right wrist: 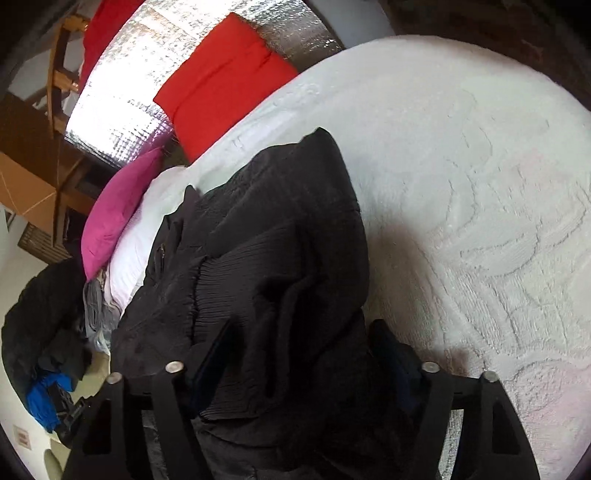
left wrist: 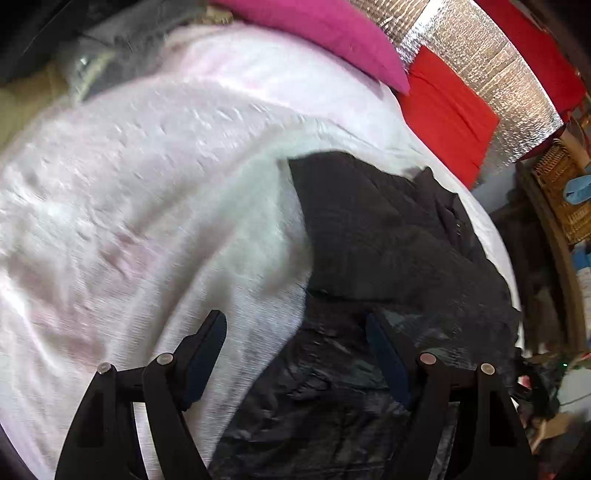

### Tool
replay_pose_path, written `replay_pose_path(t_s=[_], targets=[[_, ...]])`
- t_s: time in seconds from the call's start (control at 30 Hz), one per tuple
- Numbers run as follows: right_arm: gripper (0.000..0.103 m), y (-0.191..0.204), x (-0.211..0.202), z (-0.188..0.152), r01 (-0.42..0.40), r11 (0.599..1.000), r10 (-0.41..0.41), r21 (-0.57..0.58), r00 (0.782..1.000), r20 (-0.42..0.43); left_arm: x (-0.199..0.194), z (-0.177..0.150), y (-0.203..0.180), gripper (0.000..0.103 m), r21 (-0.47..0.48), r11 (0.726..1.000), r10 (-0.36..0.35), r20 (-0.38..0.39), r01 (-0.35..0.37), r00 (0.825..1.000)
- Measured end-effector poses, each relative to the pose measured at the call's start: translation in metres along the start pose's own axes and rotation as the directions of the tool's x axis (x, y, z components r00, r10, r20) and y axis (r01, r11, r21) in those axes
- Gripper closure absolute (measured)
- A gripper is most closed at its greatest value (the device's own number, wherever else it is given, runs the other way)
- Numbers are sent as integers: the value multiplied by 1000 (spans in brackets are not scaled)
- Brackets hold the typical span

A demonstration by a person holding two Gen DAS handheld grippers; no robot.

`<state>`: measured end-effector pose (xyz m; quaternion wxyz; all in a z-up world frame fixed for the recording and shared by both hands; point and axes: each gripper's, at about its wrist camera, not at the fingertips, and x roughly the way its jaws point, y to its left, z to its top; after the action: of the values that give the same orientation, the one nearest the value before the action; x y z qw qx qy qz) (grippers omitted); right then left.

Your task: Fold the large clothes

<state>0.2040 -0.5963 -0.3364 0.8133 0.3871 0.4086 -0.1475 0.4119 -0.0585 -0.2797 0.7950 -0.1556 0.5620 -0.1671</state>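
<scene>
A large black garment (left wrist: 388, 236) lies bunched on a white textured bedspread (left wrist: 129, 184). In the left wrist view my left gripper (left wrist: 295, 328) is open, its fingers spread above the garment's near edge where black cloth meets white cover. In the right wrist view the same garment (right wrist: 266, 236) is a crumpled heap. My right gripper (right wrist: 303, 339) is open with its fingers on either side of a fold of the black cloth, not closed on it.
A magenta pillow (left wrist: 332, 33) and a red cushion (left wrist: 447, 110) lie at the head of the bed against a silver foil wall (left wrist: 480, 62). A pile of dark and blue clothes (right wrist: 48, 350) sits on the floor. A wicker basket (left wrist: 565, 192) stands at right.
</scene>
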Motion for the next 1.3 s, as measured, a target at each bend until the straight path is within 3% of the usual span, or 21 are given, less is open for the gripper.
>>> replay_pose_path(t_s=[0.13,0.17,0.2,0.27,0.33,0.43,0.57,0.67,0.77,0.83,0.9,1.03,1.1,1.17,1.27,1.3], targets=[[48,10,1,-3,31,999,-30,-31,999,22,12,-4,-12,26,17,999,-51,-28,52,998],[48,12,1,-4,41,998,-40,-42,999,27,14,-5,-15,30,21,998,-58,-31,59,998],[50,13,1,-5,49,997,-47,-52,998,33,16,-6,-17,42,23,998,-62,-33,63,997],[55,20,0,-1,58,996,-55,-65,997,47,15,-9,-24,48,46,998,-31,-7,31,1000],[62,25,-6,-1,65,995,-60,-80,996,68,9,-11,-31,64,68,998,-18,20,16,1000],[65,34,-19,-1,58,993,-45,-107,992,117,-2,-9,-37,70,81,996,-30,70,24,997],[65,38,-26,-3,56,991,-40,-118,990,139,0,-5,-34,70,71,997,-6,68,1,998],[65,27,-6,-4,110,989,-104,-101,992,66,20,-5,-33,55,79,995,52,4,-52,999],[60,23,-9,-1,76,994,-72,-78,996,56,17,-2,-36,39,79,991,104,15,-104,995],[33,25,-16,0,85,994,-81,-72,995,63,12,0,-36,30,66,990,120,30,-122,992],[28,27,-20,-1,82,993,-77,-80,995,68,8,2,-34,28,56,993,104,24,-106,994],[28,30,-17,-4,91,989,-87,-116,996,34,4,1,-24,28,14,1000,5,-33,-5,999],[27,26,-9,-7,86,990,-90,-110,995,-33,2,-3,-17,28,-1,999,-39,-48,39,998],[27,20,-5,-8,56,995,-62,-85,996,-67,1,-7,-14,28,25,999,-35,-67,37,997],[42,22,-10,-11,46,993,-53,-113,997,-62,3,-10,-18,30,73,997,0,-62,4,998],[50,24,-13,-12,50,990,-57,-128,997,-56,3,-11,-20,38,92,996,22,-56,-17,998]])
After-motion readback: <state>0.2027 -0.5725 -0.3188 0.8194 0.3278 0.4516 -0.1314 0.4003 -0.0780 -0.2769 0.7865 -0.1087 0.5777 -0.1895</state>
